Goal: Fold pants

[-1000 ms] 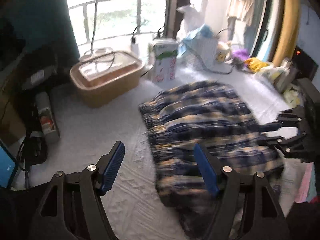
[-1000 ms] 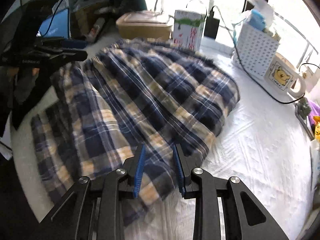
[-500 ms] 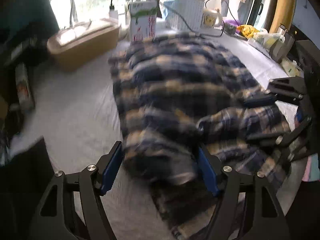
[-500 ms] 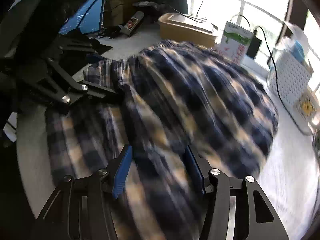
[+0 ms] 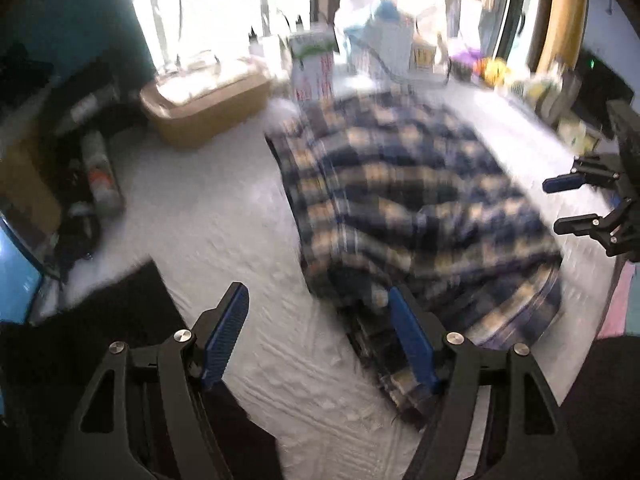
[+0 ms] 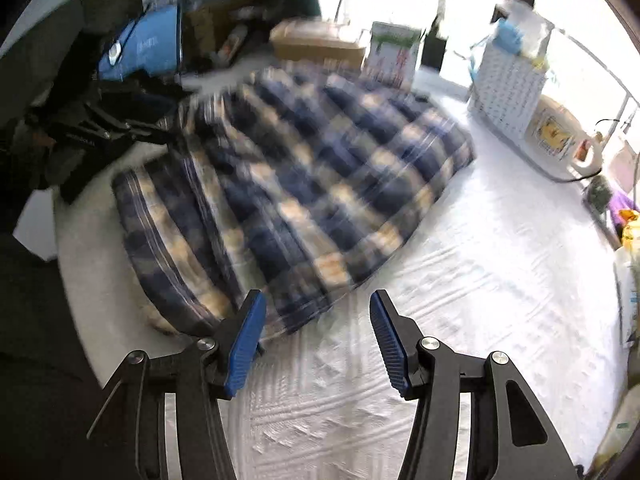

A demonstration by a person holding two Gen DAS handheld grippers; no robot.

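Only blurred red print shows on the carton; unreadable.

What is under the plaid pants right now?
The plaid pants lie folded on the white textured bedspread, which shows bare all around them. Whatever lies beneath the fabric, or between its layers, is covered.

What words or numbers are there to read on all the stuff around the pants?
None can be read.
Carton: red and green print, too blurred.
White basket: only a dotted pattern.
Mug: a yellow picture, lettering too small.
Left gripper: faint white lettering, too small to read.
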